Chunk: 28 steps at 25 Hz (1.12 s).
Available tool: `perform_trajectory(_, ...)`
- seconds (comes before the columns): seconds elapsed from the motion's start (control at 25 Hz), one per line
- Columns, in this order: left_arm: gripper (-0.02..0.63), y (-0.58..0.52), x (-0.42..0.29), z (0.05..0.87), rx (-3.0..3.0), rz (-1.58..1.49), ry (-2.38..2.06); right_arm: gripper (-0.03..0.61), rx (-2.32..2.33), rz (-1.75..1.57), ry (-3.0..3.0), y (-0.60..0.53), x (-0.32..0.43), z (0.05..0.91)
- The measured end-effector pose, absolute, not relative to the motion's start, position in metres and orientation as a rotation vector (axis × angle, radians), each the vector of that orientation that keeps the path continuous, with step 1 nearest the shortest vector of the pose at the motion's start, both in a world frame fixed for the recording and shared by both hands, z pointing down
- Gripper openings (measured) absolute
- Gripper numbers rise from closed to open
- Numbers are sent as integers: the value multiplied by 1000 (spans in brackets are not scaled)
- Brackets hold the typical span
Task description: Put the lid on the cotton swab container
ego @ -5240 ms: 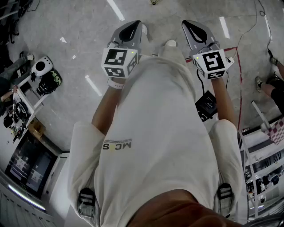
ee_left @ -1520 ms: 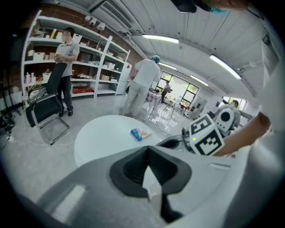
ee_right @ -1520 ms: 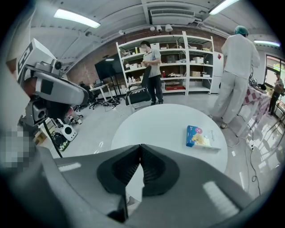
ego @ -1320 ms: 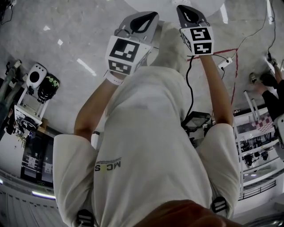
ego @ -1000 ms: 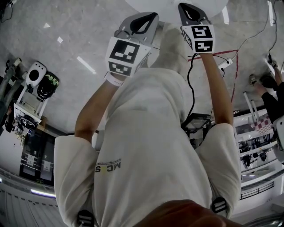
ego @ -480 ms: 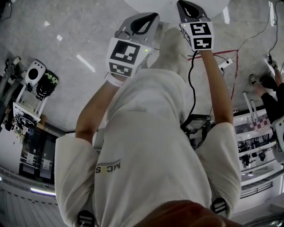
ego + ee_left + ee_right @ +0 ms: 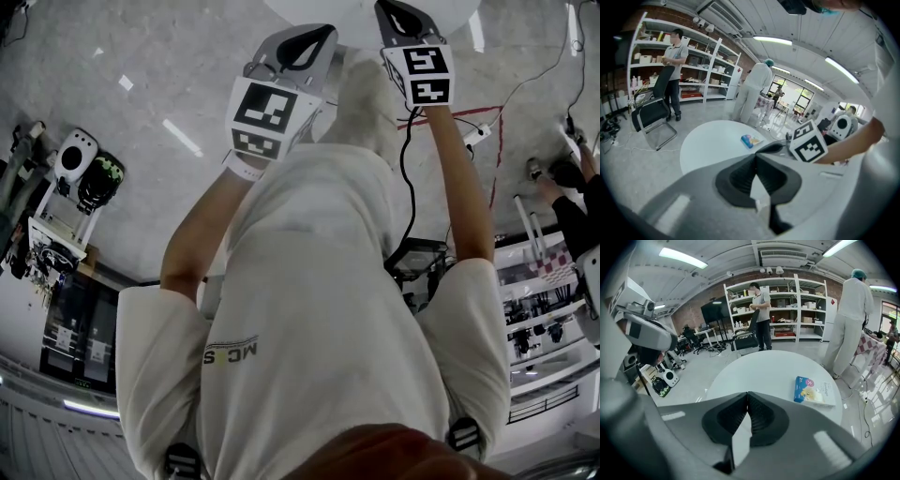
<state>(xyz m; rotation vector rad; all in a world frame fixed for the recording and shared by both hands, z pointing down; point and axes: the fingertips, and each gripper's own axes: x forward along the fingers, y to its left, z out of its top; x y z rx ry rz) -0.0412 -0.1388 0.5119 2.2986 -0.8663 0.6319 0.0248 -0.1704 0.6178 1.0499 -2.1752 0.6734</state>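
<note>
A flat blue and white box (image 7: 814,391) lies on a round white table (image 7: 764,369), toward its right side; I cannot make out a separate lid. The left gripper view shows the same box (image 7: 751,140) on the table (image 7: 708,145), far ahead. Both grippers are held up in front of the person's chest, short of the table. My left gripper (image 7: 756,157) is shut with nothing between its jaws. My right gripper (image 7: 748,394) is likewise shut and empty. In the head view the left gripper (image 7: 298,49) and right gripper (image 7: 401,17) reach the table's near edge (image 7: 356,9).
A person in a white coat (image 7: 851,319) stands right of the table; another person (image 7: 761,315) stands by white shelves (image 7: 797,305). A black chair (image 7: 654,117) is at the left. On the floor lie a cable (image 7: 403,169), a black device (image 7: 417,262) and white gear (image 7: 75,155).
Since five seconds ago the person has walked forward, and the round table's edge now shows ahead of both grippers. Over the last second almost nothing has moved.
</note>
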Motion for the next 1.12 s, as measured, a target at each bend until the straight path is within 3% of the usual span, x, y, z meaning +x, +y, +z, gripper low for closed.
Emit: perform_trajectory(1.12,0,-113,-51,375,2505,462,-887,-2,1122,421,-2351,-120,24,387)
